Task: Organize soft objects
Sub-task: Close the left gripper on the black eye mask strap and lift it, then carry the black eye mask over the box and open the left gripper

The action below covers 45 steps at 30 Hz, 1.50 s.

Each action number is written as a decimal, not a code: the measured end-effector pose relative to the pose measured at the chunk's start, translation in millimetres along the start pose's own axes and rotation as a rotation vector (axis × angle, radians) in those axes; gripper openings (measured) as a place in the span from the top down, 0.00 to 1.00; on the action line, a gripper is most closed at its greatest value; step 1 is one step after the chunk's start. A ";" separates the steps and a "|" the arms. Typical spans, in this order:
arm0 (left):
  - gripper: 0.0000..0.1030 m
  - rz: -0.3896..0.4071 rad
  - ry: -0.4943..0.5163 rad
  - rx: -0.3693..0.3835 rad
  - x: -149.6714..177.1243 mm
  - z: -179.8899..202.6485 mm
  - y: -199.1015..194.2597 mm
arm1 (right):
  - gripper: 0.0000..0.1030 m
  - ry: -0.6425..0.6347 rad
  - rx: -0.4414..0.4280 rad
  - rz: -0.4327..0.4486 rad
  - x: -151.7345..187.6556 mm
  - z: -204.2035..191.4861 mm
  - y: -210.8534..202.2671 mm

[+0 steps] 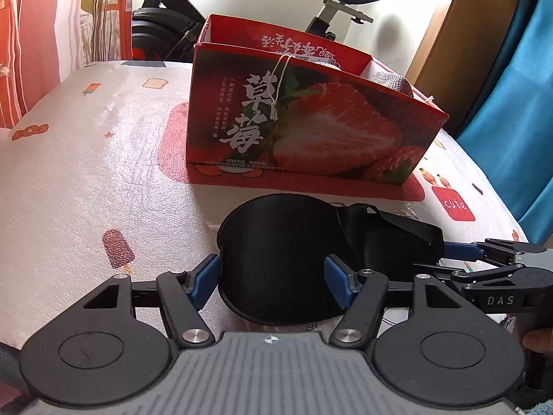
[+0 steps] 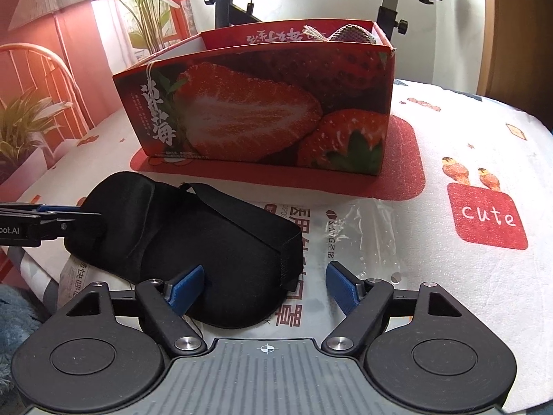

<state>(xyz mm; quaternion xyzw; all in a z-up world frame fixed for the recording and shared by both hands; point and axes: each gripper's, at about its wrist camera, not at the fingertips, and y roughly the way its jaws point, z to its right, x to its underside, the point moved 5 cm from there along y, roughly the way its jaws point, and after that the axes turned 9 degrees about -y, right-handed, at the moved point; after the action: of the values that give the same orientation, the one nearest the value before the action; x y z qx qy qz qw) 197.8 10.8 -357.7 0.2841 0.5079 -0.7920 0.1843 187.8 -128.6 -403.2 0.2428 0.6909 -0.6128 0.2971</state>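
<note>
- The left tongs (image 1: pixel 273 276) stand partly open around one end of the black eye mask (image 1: pixel 276 256). The blue pads are at its two sides, but I cannot tell whether they press it.
- The right tongs (image 2: pixel 265 287) are also partly open. Their left pad touches or overlaps the other end of the mask; the right pad stands apart from it, so there is no grip.
- The mask lies flat on a plastic package (image 2: pixel 345 228) on the tabletop (image 1: pixel 86 159), just in front of the strawberry box (image 1: pixel 311 121).
- Its long axis runs from one pair of tongs to the other, parallel to the front wall of the box.
- In my judgement the left tongs are better placed; the right ones must shift toward the mask.
</note>
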 end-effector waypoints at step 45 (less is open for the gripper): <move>0.76 0.133 -0.002 0.044 -42.4 24.5 -40.7 | 0.93 -0.075 -0.141 0.174 -65.6 -15.3 -31.4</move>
<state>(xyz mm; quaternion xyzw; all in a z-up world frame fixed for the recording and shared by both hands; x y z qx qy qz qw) 200.4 5.6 -294.3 0.3206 0.4701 -0.7893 0.2305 210.4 -115.7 -333.7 0.2571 0.6970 -0.5431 0.3913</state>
